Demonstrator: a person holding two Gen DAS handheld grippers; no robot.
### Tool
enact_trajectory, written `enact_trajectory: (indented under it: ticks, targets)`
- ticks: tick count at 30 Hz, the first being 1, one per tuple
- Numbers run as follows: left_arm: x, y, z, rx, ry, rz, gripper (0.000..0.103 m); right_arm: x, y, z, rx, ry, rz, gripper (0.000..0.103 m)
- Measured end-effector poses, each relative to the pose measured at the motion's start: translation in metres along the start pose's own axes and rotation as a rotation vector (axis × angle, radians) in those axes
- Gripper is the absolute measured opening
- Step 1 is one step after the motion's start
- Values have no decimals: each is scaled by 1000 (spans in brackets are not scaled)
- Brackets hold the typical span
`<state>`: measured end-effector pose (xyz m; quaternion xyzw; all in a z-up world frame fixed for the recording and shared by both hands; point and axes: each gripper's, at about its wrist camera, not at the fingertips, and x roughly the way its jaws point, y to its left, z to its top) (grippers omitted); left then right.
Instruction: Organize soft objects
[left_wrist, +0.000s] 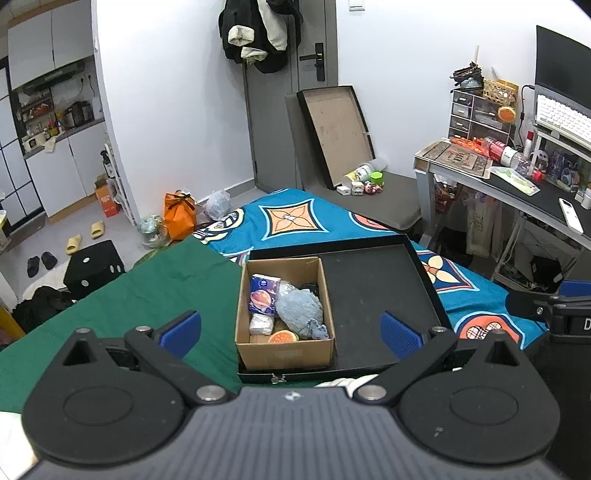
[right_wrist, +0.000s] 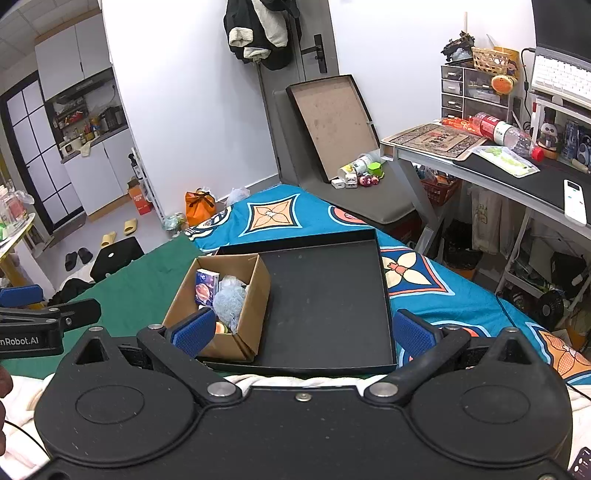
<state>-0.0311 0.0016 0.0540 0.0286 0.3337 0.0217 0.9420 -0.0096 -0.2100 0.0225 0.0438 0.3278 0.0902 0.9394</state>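
Left wrist view: left gripper (left_wrist: 291, 334) held back from the bed, fingers spread wide, nothing between them. Cardboard box (left_wrist: 284, 350) sits in the left part of a shallow black tray (left_wrist: 384, 295), which lies on a green cloth (left_wrist: 147, 295) over a patterned blue bedspread (left_wrist: 295, 218).

Soft things are gathered in the box: tissue pack (left_wrist: 263, 295) upright against the left wall, fluffy blue plush (left_wrist: 299, 314) filling the middle, small white packet (left_wrist: 261, 325) and an orange burger-like squishy (left_wrist: 283, 336) at the near edge. Packed close (likely so they prop each other up).

Right wrist view: right gripper (right_wrist: 306, 328) likewise released and empty, hanging near the tray's front edge; its left pad overlaps the box's near corner in the picture, contact not clear.

Tray's right portion is bare. Judgement: sorting looks done or nearly so, both tools drawn back to keep clear of the box.
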Motion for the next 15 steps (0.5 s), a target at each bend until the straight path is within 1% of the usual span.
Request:
enact_trajectory:
  ticks: [6,15]
  targets:
    - [1,1,0,-1,7,9,103,0,0,0,2,1,-1,103]
    - [5,1,-3,4,14,2,103,2,-1,-1,4,5,-1,103]
